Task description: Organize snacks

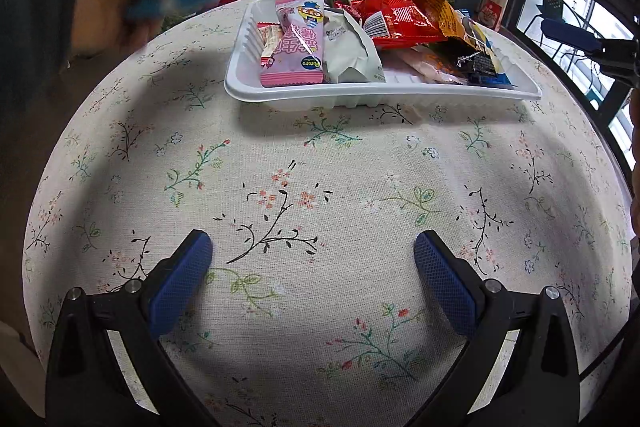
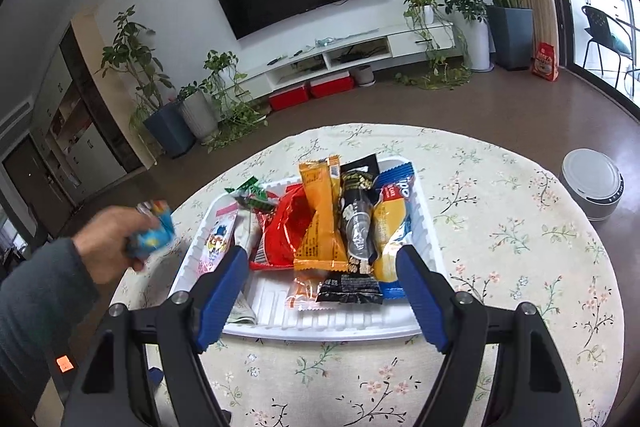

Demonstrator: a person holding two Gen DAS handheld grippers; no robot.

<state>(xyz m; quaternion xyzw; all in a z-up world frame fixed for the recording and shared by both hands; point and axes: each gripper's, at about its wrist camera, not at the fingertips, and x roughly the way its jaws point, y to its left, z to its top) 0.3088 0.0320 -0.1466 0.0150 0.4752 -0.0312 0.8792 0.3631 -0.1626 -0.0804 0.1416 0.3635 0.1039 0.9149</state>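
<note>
Both sets of jaws stand wide and empty: left gripper [image 1: 313,253] hangs over bare floral-cloth tabletop [image 1: 320,167], right gripper [image 2: 322,291] sits over the near end of the white ribbed plastic tray [image 2: 320,327]. The tray is already loaded: pink cartoon-print wafer pack [image 1: 298,39], pale grey-white pouch [image 1: 346,47], red crinkly foil bag [image 2: 286,227], orange foil packet [image 2: 318,215], black packet [image 2: 356,227], yellow-and-blue biscuit pack [image 2: 390,227]. A bare hand in a grey sleeve [image 2: 110,247] is holding a small blue snack pack [image 2: 154,237] above the cloth just left of the tray; it's blurred, so I can't say where it will land. My read: wait until that pack is resting on the cloth and the hand is clear, then go in with whichever gripper is nearer. Close across the pack's short width, near the middle, not on a sealed end that will slip. Lift it above the tray rim and drop it into the open white strip at the near end rather than piling onto the foil bags.
</note>
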